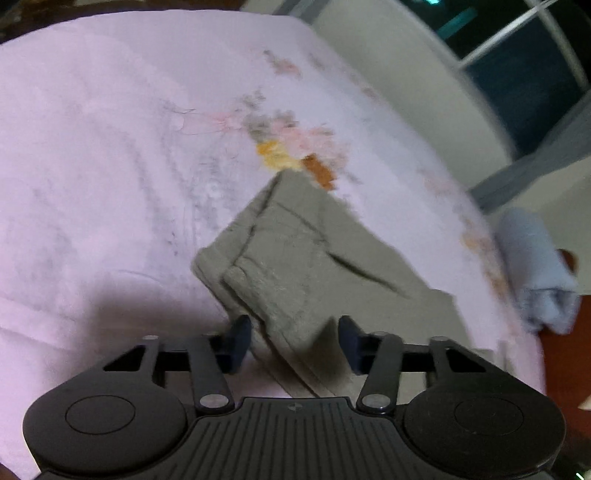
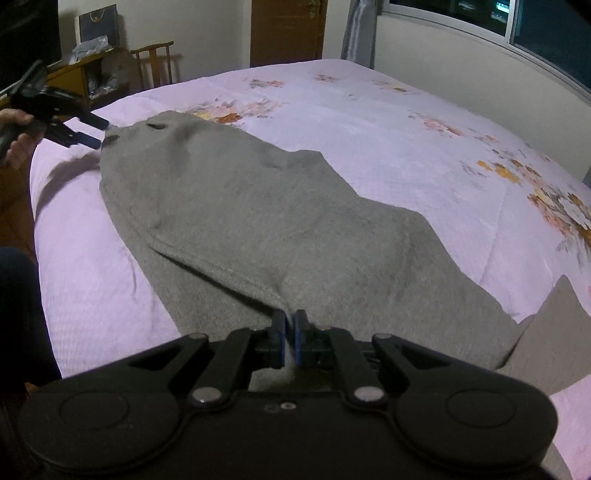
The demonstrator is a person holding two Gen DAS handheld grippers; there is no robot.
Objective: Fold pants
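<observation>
Grey pants (image 2: pixel 280 229) lie lengthwise on a pink flowered bedspread (image 2: pixel 406 122). My right gripper (image 2: pixel 290 332) is shut on a fold of the grey cloth at the near end. In the left wrist view my left gripper (image 1: pixel 295 339) is open, with its dark pads either side of the pants' hem (image 1: pixel 280 266), which lies between them. In the right wrist view the left gripper (image 2: pixel 99 133) sits at the far end of the pants, its fingertips at the cloth's edge.
A folded light blue cloth (image 1: pixel 535 273) lies at the bed's right edge. A wooden chair (image 2: pixel 155 62), a cabinet (image 2: pixel 85 77) and a door (image 2: pixel 288 29) stand beyond the bed. A window (image 2: pixel 517 22) runs along the right wall.
</observation>
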